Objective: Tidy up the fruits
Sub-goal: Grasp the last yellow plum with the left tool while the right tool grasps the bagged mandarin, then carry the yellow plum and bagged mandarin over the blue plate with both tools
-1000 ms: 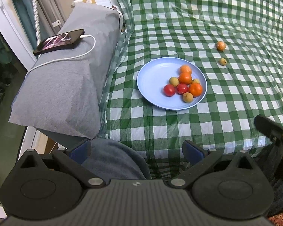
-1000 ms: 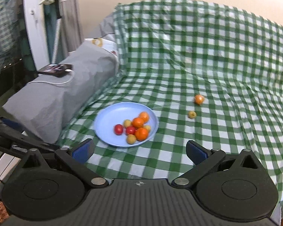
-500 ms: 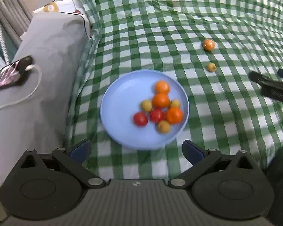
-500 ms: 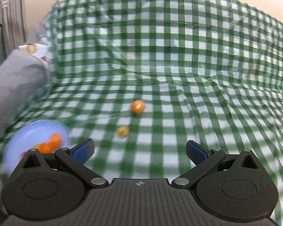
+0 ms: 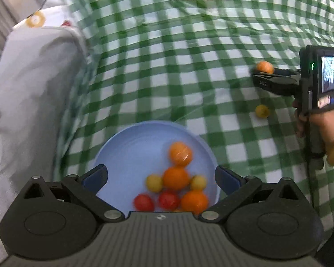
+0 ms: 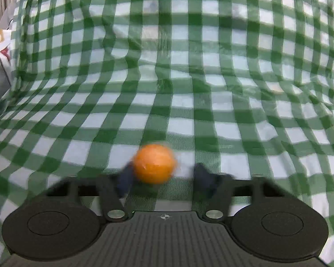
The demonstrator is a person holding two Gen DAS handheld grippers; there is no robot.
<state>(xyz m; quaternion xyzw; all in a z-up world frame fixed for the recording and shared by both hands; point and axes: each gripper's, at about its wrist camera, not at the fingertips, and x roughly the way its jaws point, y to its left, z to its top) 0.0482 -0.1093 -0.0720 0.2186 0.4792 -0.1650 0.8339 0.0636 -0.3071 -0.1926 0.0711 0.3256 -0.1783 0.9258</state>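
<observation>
In the left wrist view, the left gripper (image 5: 160,175) is seen at 6 o'clock with its blue-padded fingers (image 5: 94,175) spread wide and nothing between them. Directly beyond them, a round light-blue plate (image 5: 122,153) is set on the green-and-white checked cloth (image 5: 167,77). On the plate's 4 o'clock part a cluster of small round fruits is gathered: three orange fruits (image 5: 176,178), two red ones (image 5: 168,199) and two yellow ones (image 5: 154,183), touching one another. A grey padded cushion (image 5: 33,89) is seen at 9 o'clock, beside the cloth.

Further out, at 3 o'clock, a single small yellow fruit (image 5: 262,111) lies on the cloth, well apart from the plate. Just beyond it, the right gripper (image 5: 261,75) is held in a hand (image 5: 322,129).

In the right wrist view, a lone round orange fruit (image 6: 154,163) is framed between the right gripper's fingers (image 6: 125,182). The left finger is at the fruit's edge; a narrow gap is visible at the right finger, so the jaws are partly closed but not clamped. The picture is blurred, so contact cannot be confirmed.
</observation>
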